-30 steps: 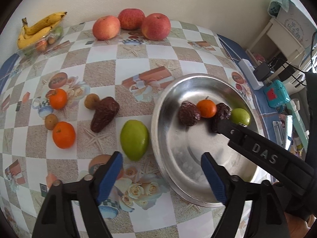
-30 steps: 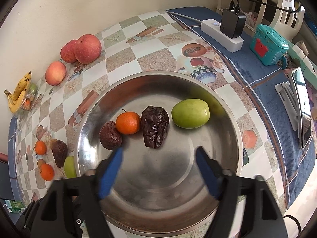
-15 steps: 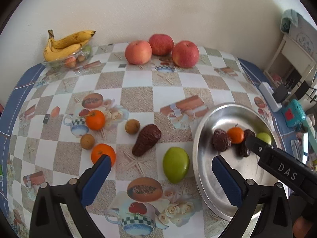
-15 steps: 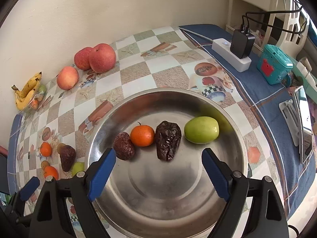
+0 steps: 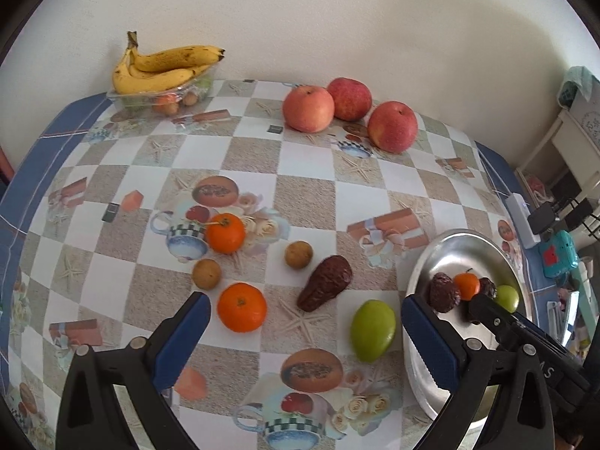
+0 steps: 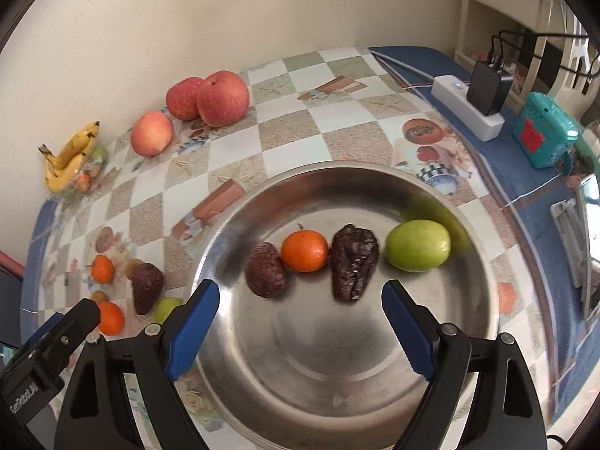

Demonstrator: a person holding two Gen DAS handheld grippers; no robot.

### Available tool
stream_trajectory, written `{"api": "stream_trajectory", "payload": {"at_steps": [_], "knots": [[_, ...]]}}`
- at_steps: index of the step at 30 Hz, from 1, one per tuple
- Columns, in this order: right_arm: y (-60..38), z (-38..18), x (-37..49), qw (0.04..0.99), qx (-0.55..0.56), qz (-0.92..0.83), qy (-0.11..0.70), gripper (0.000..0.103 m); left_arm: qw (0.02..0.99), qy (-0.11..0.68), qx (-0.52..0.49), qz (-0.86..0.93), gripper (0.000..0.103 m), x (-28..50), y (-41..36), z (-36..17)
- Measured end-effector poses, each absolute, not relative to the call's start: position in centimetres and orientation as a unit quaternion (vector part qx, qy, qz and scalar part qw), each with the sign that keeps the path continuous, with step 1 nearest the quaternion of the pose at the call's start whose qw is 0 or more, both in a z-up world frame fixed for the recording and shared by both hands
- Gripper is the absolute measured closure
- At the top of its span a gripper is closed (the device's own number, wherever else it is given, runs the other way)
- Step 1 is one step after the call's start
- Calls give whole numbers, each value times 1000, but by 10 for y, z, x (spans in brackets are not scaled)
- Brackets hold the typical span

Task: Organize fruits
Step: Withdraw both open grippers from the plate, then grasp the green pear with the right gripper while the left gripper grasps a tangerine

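A steel bowl holds two dark dried fruits, a small orange and a green fruit; it shows at the right in the left wrist view. On the table lie two oranges, two small brown fruits, a dark dried fruit and a green fruit. My left gripper is open and empty above these. My right gripper is open and empty over the bowl's near side.
Three apples and a tray with bananas stand along the wall. A power strip, a teal box and a phone stand lie at the table's right. The tablecloth is checkered.
Both grippers have drawn back and up from the bowl. The left view has swung left, so the loose fruits now lie between its fingers. The fruit has not moved.
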State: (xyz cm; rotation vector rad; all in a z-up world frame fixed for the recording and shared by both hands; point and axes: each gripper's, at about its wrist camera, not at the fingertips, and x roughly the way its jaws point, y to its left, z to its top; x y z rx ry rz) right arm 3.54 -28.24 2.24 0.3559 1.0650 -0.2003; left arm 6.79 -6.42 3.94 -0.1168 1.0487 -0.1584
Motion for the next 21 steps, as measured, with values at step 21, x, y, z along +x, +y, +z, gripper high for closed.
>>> {"api": "stream_trajectory", "payload": {"at_steps": [21], "knots": [[-194,26,51,853,127,48,504,16,864,486,-134,15,1,84,37,48]]}}
